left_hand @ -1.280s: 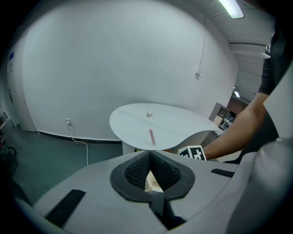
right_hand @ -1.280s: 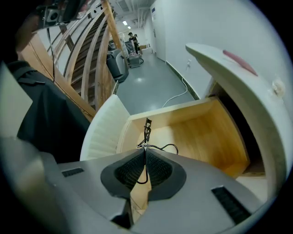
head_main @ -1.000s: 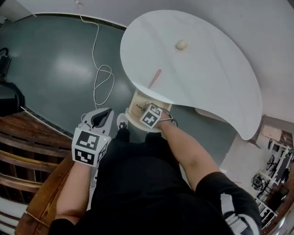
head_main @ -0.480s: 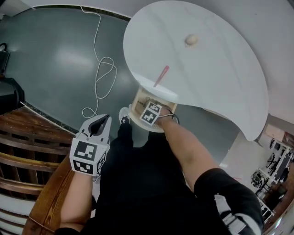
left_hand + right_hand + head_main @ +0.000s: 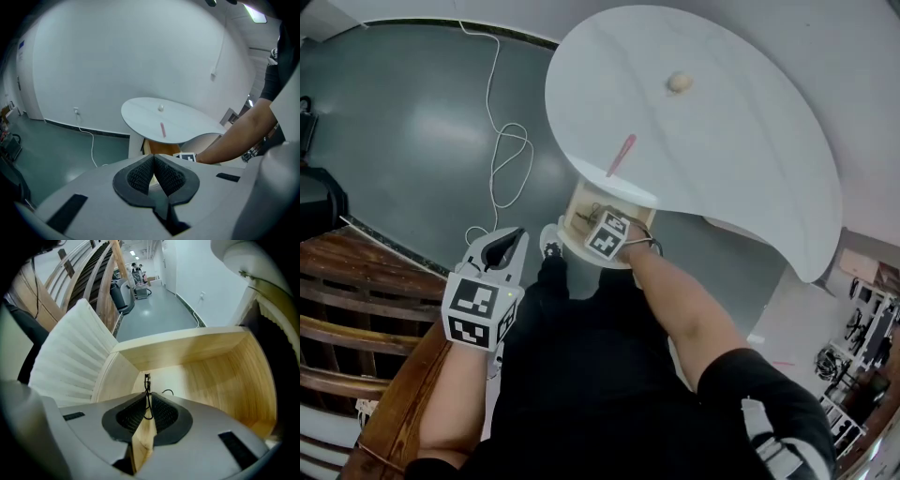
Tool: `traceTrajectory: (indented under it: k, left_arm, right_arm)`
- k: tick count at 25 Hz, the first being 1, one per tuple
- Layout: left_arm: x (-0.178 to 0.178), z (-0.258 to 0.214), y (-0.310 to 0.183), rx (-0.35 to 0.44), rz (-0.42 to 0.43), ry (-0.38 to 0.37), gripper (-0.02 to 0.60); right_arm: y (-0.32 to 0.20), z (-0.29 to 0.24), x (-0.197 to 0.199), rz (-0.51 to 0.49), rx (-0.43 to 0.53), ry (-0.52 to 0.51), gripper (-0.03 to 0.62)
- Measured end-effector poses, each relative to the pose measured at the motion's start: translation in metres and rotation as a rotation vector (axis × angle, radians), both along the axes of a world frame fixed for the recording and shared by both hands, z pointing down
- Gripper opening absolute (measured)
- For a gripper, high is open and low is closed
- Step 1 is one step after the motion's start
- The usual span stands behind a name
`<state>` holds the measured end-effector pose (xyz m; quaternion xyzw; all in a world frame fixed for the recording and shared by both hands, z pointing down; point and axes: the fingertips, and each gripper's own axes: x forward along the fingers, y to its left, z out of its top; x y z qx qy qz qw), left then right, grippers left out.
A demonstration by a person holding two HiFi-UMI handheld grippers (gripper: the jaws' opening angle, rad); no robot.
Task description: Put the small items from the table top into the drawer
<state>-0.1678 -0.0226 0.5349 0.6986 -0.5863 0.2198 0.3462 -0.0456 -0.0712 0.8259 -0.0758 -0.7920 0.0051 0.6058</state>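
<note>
Item 1, right gripper [image 5: 147, 397]: jaws clenched on a thin black cord [image 5: 147, 380]. In its own view I see the cord run up between the pads and stick out past the tips at 12 o'clock. The gripper points steeply down into the drawer [image 5: 220, 376], a light wooden box pulled out from under the table edge. A black loop lies on the drawer floor at 2 o'clock of the tips; I cannot tell whether it belongs to the same cord.

Item 2, left gripper [image 5: 153, 158]: jaws pressed together at the tips, with nothing between them. In the head view it sits at 8 o'clock of the right gripper, over my lap, well apart from the drawer, and it points toward the table.

Item 3, table [image 5: 722, 141]: white, kidney-shaped top. Two small things lie on it: a pink stick [image 5: 620, 156] near the edge at 12 o'clock of the drawer, and a small pale round item [image 5: 679, 82] at 1 o'clock of the stick, well apart from it.

Item 4, surroundings: a white cable [image 5: 502, 150] loops over the dark floor [image 5: 412, 112] at 9 o'clock of the table. A slatted wooden bench [image 5: 356, 309] is at 9 o'clock of the left gripper. A white ribbed panel [image 5: 70, 357] stands beside the drawer's wall in the right gripper view.
</note>
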Motion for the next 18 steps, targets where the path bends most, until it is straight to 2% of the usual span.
traceTrajectory:
  k: [9,18]
  left_arm:
    - [0.010,-0.018,-0.022,0.061,0.065,-0.018,0.016]
    - [0.020,-0.028,-0.036,0.086,0.100,-0.023,0.017]
  right_arm:
    - [-0.006,-0.074,-0.001,0.163,-0.030,-0.144,0.017]
    - [-0.026,-0.183,-0.006,0.345,-0.028,-0.370,0.017]
